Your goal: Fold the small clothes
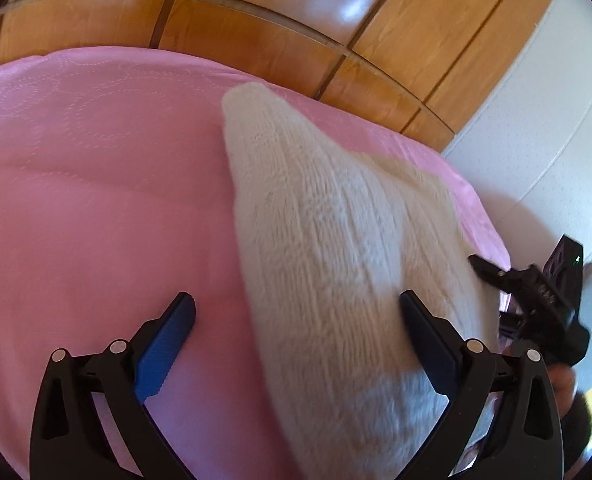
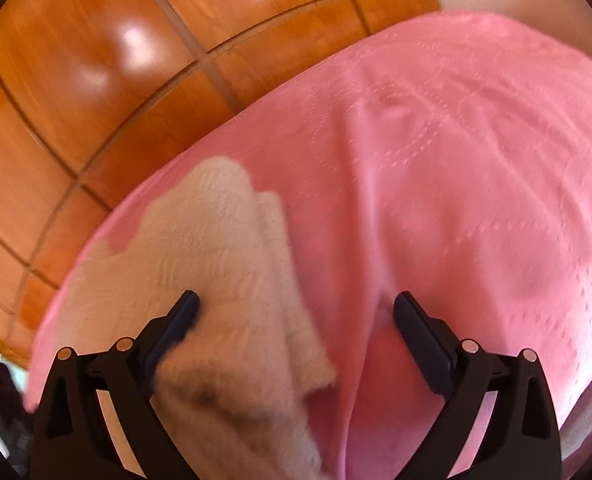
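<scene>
A cream knitted garment [image 1: 328, 240] lies on a pink bedspread [image 1: 96, 200], running from the far middle toward my left gripper. My left gripper [image 1: 296, 312] is open, its jaws wide apart, with the garment's near end between and over the right finger. In the right wrist view the same cream garment [image 2: 216, 260] lies bunched at the lower left on the pink bedspread [image 2: 476, 200]. My right gripper [image 2: 296, 312] is open, the garment's edge between its fingers and against the left one. The right gripper also shows in the left wrist view [image 1: 536, 292] at the bed's right edge.
A glossy wooden wardrobe [image 1: 256, 12] stands behind the bed, and shows in the right wrist view [image 2: 96, 80] too. A white wall or panel [image 1: 556, 120] is at the right. The bed's edge runs close to the garment's far side.
</scene>
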The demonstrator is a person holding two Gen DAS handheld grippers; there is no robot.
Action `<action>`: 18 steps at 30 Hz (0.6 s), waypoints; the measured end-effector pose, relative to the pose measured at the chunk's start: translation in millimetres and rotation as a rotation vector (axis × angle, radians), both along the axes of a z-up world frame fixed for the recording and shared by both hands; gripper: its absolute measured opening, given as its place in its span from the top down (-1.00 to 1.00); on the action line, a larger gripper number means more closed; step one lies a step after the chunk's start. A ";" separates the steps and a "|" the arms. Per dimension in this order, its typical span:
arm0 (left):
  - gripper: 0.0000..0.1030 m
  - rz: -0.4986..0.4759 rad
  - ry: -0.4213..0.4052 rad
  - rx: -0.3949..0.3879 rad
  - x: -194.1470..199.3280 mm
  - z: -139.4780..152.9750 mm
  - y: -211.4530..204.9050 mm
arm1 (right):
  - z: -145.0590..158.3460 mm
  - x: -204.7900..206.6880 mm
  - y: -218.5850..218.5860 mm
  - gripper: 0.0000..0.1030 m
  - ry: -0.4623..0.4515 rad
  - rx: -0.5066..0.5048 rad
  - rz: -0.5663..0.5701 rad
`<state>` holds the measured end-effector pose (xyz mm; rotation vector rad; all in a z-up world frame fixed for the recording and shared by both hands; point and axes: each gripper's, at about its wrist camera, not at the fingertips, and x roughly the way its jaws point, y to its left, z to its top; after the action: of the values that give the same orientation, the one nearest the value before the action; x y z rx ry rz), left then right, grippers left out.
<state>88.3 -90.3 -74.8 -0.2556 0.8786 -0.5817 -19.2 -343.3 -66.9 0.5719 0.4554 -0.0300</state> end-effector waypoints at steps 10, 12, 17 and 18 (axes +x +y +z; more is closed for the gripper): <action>-0.94 0.007 0.021 -0.094 -13.5 9.6 21.8 | -10.2 -29.9 3.8 -0.86 -0.027 0.060 0.175; -0.94 0.018 0.024 -0.110 -7.9 12.8 23.0 | -10.1 -28.4 5.2 -0.81 -0.030 0.067 0.189; -0.94 -0.040 0.098 -0.108 8.4 7.6 7.6 | -9.3 -21.9 7.8 -0.80 -0.035 0.109 0.227; -0.94 -0.049 0.104 -0.111 8.7 6.4 5.6 | -9.4 -20.9 8.0 -0.80 -0.032 0.117 0.234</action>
<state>97.0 -84.6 -68.3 -0.3681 0.9560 -0.6679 -40.2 -335.2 -76.3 0.6298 0.4923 0.2300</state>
